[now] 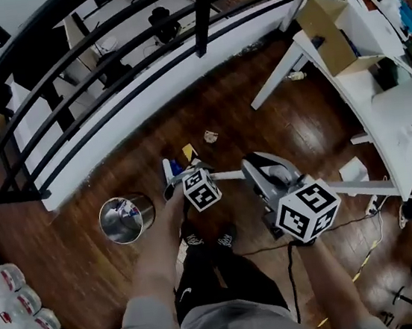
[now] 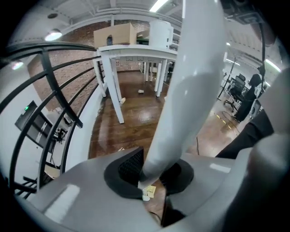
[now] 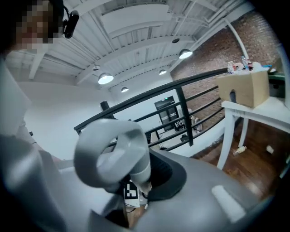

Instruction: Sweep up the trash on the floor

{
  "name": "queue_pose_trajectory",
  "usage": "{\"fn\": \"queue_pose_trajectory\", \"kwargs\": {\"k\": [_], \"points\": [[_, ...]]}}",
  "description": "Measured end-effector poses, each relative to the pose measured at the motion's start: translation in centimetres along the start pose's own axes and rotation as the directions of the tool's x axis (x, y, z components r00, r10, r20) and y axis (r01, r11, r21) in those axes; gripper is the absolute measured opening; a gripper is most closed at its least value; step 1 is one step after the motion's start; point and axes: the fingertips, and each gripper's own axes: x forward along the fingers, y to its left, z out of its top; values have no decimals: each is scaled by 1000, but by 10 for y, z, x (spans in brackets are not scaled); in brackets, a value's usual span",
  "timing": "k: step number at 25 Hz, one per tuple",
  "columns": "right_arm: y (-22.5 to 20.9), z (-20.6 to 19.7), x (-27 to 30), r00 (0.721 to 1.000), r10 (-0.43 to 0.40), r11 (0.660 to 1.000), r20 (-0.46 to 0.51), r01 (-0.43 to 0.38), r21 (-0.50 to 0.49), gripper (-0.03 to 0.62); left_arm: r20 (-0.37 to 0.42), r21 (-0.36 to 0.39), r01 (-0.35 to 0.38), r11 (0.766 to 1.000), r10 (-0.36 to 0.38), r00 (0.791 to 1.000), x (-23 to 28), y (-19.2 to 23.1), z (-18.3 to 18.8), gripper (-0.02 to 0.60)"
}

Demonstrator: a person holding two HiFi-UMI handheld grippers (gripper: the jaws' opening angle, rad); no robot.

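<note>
Just ahead of the left gripper [image 2: 152, 177], clamped on the pole [image 2: 190, 90], lies the trash [image 1: 188, 152], farther from the right gripper [image 3: 140, 181], which grips a grey handle [image 3: 113, 145].

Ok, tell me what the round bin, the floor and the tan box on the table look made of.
Shiny round silver bin: likely polished metal, mirror-like reflections on its wall. Dark brown floor: wood planks or laminate, glossy; seams and light glare show. Tan open box: cardboard, matte, with folded flaps.
</note>
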Motion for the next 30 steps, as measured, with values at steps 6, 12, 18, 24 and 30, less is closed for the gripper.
{"fn": "queue_pose_trajectory", "kwargs": {"k": [6, 12, 18, 24, 30], "points": [[49, 5, 38, 980, 173, 976, -99, -184, -118, 60, 8, -202, -99, 974, 103, 995, -28, 11, -37, 52], [36, -20, 71, 922, 316, 927, -226, -350, -133, 58, -73, -395, -211, 894, 198, 977, -7, 19, -69, 54], [-12, -15, 93, 884, 367, 874, -289, -434, -220, 57, -78, -506, -301, 808, 305, 949, 39, 61, -43, 54], [-88, 11, 80, 920, 303, 897, -250, -363, -250, 57, -41, -438, -289, 851, 302, 952, 80, 93, 26, 54], [-150, 39, 60, 954, 221, 933, -201, -267, -240, 57, 8, -379, -257, 889, 281, 960, 111, 110, 94, 55]]}}
